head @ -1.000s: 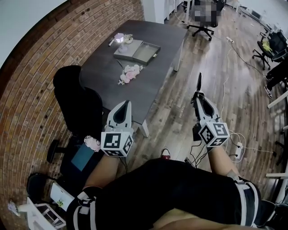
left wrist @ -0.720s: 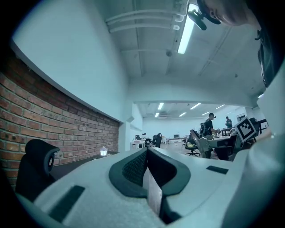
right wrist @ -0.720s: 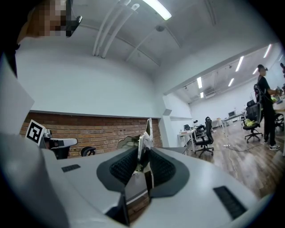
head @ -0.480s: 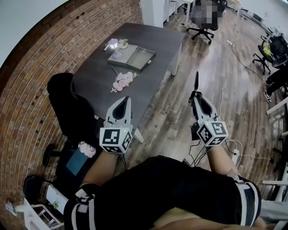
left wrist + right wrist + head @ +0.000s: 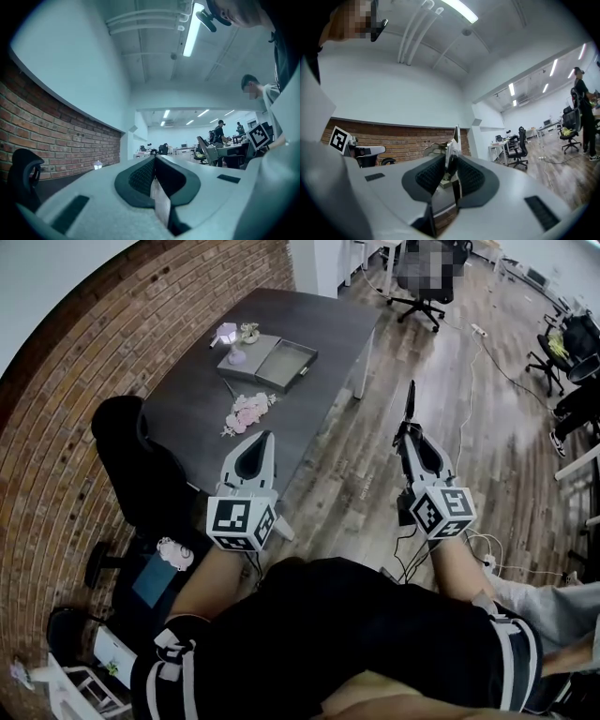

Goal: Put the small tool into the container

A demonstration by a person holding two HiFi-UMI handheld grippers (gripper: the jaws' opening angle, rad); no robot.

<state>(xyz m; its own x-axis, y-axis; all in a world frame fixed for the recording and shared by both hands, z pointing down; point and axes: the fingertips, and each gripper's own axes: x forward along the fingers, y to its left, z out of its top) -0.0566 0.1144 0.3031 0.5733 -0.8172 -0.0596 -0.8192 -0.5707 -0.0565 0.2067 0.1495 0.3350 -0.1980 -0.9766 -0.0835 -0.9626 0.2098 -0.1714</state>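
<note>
Both grippers held straight out in front, tool riding in the right one

The left forearm (image 5: 214,585) and right forearm (image 5: 457,566) both reach forward from the body, side by side and well apart. Both grippers point level. The right gripper (image 5: 405,432) has its jaws clamped on the small tool (image 5: 410,401), a thin dark strip that pokes past the tips over the wood floor (image 5: 375,474). The left gripper (image 5: 265,435) has its jaws pressed together with nothing between them, and it sits over the near edge of the grey table (image 5: 319,324). The container (image 5: 286,360), an open grey tray, sits on the table's far end, well apart from both grippers.
</note>
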